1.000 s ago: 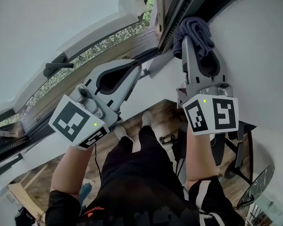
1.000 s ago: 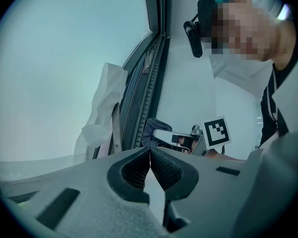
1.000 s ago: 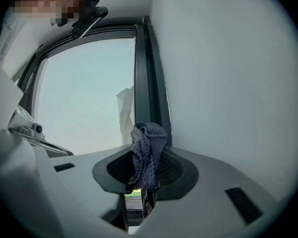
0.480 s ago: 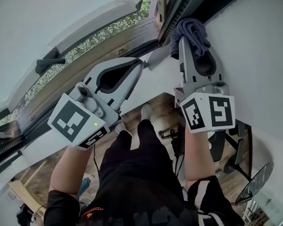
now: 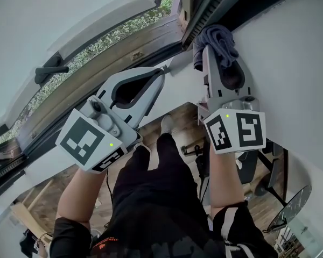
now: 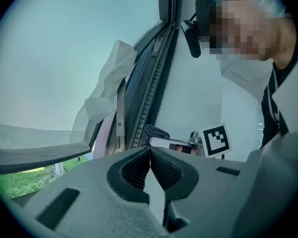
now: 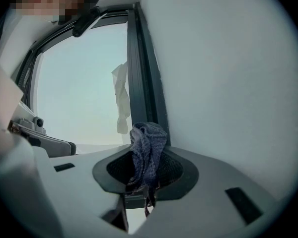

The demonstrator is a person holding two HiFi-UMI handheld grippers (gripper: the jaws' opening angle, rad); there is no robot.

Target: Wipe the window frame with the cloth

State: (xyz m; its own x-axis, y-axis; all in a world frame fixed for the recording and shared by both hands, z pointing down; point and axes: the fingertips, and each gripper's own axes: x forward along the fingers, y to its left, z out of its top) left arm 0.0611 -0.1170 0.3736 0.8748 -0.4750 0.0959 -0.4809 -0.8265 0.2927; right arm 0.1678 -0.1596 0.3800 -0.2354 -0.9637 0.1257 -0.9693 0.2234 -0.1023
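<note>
Now my right gripper (image 5: 215,50) (image 7: 146,158) is clamped on the cloth (image 5: 219,35) (image 7: 149,142), the blue-grey bunch standing up out of the closed jaws and pressing against the dark window frame (image 5: 203,8) (image 7: 139,73) where it meets the white wall (image 5: 290,47). Compared with a second ago, the cloth sits a little further along the frame, towards the upper left in the head view, and my right gripper has followed it by the same small amount. The grip on the cloth has not changed.

My left gripper (image 5: 160,78) (image 6: 150,150) holds nothing. Its jaws are closed tip to tip, and it hangs just beside the frame, below the sill line and well apart from the cloth. It has barely moved, its tip only edging slightly nearer the frame.

Further along the frame from the cloth, the black window handle (image 5: 48,71) appears further left in the head view than it did before.
</note>
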